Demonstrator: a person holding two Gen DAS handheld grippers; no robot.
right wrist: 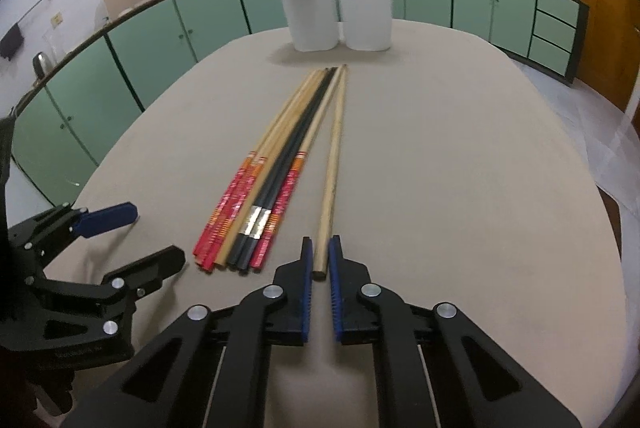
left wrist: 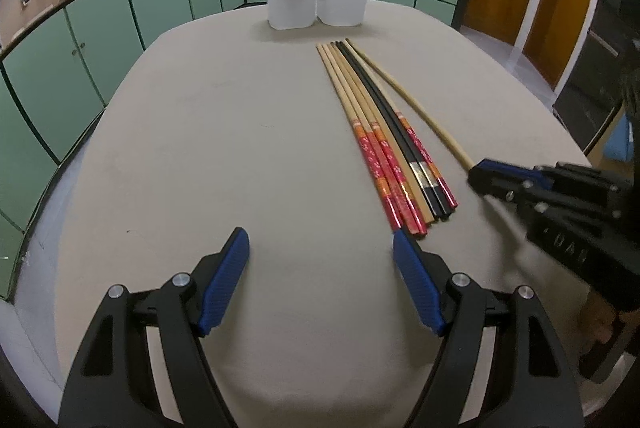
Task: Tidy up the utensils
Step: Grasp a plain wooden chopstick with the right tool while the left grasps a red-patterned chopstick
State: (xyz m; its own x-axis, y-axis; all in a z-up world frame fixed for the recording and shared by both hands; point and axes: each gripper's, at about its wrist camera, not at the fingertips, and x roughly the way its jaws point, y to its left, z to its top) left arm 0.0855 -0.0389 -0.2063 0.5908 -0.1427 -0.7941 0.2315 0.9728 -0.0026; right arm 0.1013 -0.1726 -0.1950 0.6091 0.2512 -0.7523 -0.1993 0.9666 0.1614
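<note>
On the table, right gripper (right wrist: 319, 260) clamps plain chopstick (right wrist: 332, 164).

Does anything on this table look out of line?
One plain wooden chopstick is angled away from the neat bundle of chopsticks, its near end pinched by the right gripper. Nothing looks spilled or broken.

My right gripper (right wrist: 319, 260) is clamped on the near end of a plain wooden chopstick (right wrist: 332, 164), while my left gripper (left wrist: 320, 260) hangs wide apart, angled downward.
</note>
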